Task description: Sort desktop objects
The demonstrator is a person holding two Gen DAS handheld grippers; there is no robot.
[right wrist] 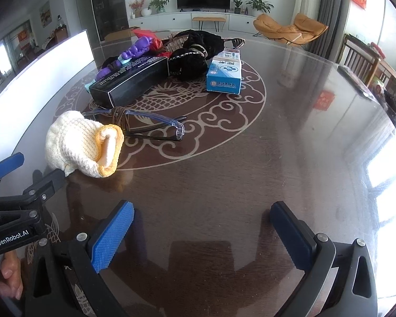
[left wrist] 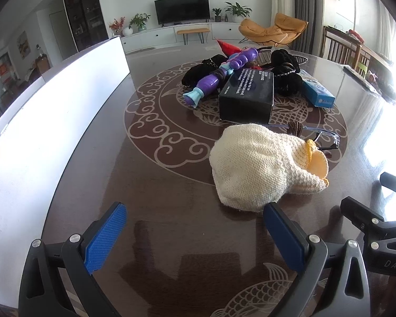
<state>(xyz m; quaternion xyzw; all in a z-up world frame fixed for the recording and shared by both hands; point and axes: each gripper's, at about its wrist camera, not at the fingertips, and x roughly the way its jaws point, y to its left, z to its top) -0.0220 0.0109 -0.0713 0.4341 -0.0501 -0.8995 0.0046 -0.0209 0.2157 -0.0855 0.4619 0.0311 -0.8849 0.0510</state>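
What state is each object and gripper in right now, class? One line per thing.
left gripper: open, empty
right gripper: open, empty
knitted glove: lying crumpled
glasses: folded, cord wound around them
black box: closed, lying flat
blue box: closed, lying flat
purple toy: lying across black cloth

The dark wooden table [right wrist: 250, 174] was glossy; the cream knitted cloth pouch [left wrist: 256, 166] looked rough, the purple plastic toy [left wrist: 219, 76] smooth.
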